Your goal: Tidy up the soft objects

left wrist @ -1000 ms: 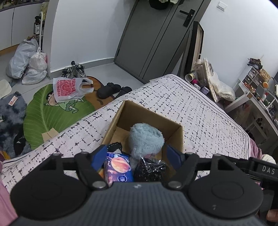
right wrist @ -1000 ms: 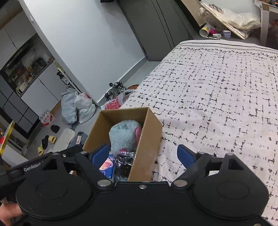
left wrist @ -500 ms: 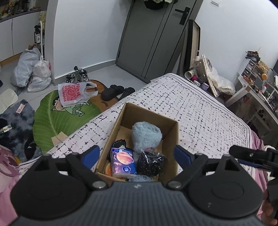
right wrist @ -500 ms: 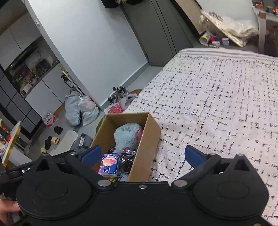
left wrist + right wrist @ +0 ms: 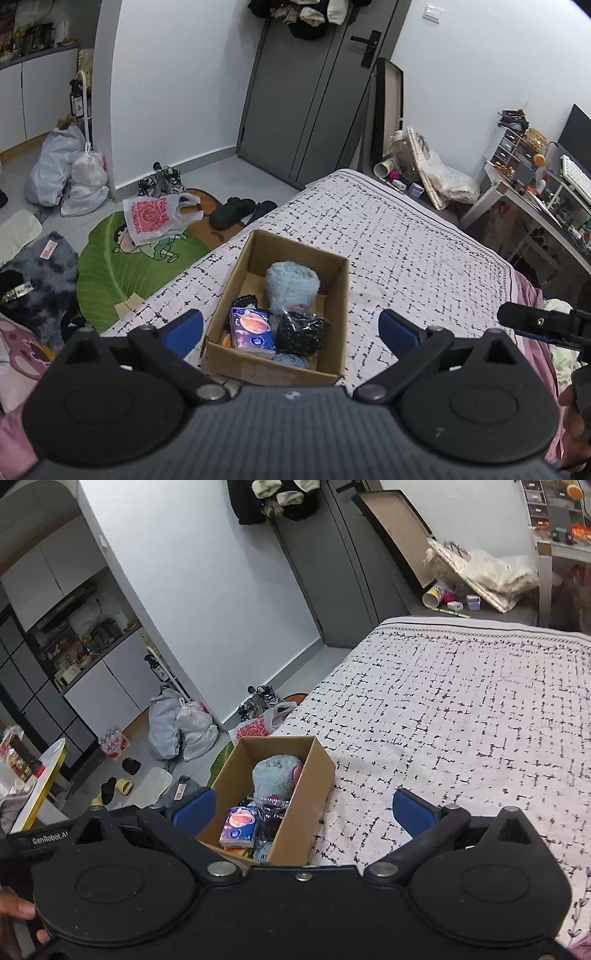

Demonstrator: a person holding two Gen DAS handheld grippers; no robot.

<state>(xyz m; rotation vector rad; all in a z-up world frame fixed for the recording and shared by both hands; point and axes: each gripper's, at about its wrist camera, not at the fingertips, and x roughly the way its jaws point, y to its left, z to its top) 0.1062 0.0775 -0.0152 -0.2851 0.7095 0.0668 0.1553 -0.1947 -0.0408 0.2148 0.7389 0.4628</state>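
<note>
Both grippers have pulled back from the cardboard box, fingers spread wide and empty: left gripper, right gripper. The fluffy pale-blue plush sits upright inside the box on the bed, behind a tissue pack.

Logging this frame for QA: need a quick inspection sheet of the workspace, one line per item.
Surface: bed cover, white with black dashes, bare around the box.
Job's things: cardboard box open on the bed, holding a blue plush, a tissue pack and a black wrapped bundle.
Clutter: plastic bags, shoes and slippers on the floor.
Grippers: left hand-held gripper open, empty, above the box; right hand-held gripper open, empty.
Cables: nothing seen.
Surroundings: grey door, green leaf rug, crowded desk.
</note>
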